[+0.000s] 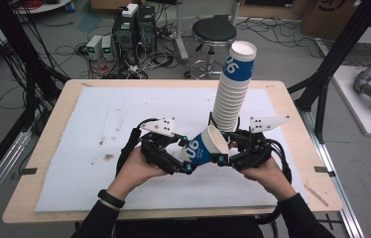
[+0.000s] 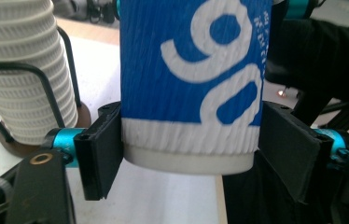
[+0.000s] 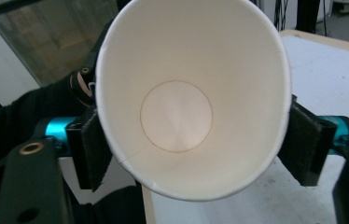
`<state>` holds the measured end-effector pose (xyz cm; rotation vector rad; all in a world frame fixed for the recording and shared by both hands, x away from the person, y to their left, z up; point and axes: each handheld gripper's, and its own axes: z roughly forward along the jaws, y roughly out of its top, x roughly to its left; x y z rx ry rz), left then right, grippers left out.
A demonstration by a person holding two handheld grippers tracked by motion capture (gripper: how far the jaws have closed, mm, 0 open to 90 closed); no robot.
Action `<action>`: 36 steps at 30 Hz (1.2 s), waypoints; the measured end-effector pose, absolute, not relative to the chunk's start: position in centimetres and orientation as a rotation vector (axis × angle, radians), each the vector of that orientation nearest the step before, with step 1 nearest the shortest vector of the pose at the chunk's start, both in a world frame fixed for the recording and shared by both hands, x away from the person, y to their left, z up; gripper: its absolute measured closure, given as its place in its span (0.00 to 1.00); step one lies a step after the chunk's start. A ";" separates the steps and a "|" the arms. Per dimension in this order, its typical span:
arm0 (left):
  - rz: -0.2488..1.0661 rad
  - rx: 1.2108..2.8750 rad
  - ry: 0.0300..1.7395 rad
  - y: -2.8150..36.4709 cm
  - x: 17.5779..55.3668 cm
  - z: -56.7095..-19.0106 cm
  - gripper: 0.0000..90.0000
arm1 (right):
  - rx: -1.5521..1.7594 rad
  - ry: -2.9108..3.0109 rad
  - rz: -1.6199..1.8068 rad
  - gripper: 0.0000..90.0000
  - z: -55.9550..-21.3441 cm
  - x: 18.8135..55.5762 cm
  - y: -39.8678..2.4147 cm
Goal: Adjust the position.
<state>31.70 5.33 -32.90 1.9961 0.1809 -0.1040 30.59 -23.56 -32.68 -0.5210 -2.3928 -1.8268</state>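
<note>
A blue and white paper cup lies on its side in the air between my two grippers, mouth towards the right. My left gripper has the cup's white base between its pads, which touch it on both sides. My right gripper is shut on the cup's rim, and its pads squeeze the mouth into an oval. The cup is empty inside. Just behind the hands a tall stack of the same cups leans to the right in a black wire holder.
A white mat covers most of the wooden table, with a few dark stains at its left. Black frame posts stand at the table's right and left. A stool and computer boxes are on the floor beyond.
</note>
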 end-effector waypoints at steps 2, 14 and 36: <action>-0.095 2.025 0.184 5.1 31.6 -32.9 0.27 | -0.517 -2.439 -1.795 0.26 -32.6 30.5 -23.4; -0.091 2.110 0.158 4.0 31.3 -33.5 0.32 | -0.466 -2.543 -1.709 0.26 -32.3 30.2 -22.9; -0.141 1.839 0.178 5.0 31.7 -33.7 0.33 | -0.537 -2.246 -1.924 0.19 -31.9 30.3 -23.5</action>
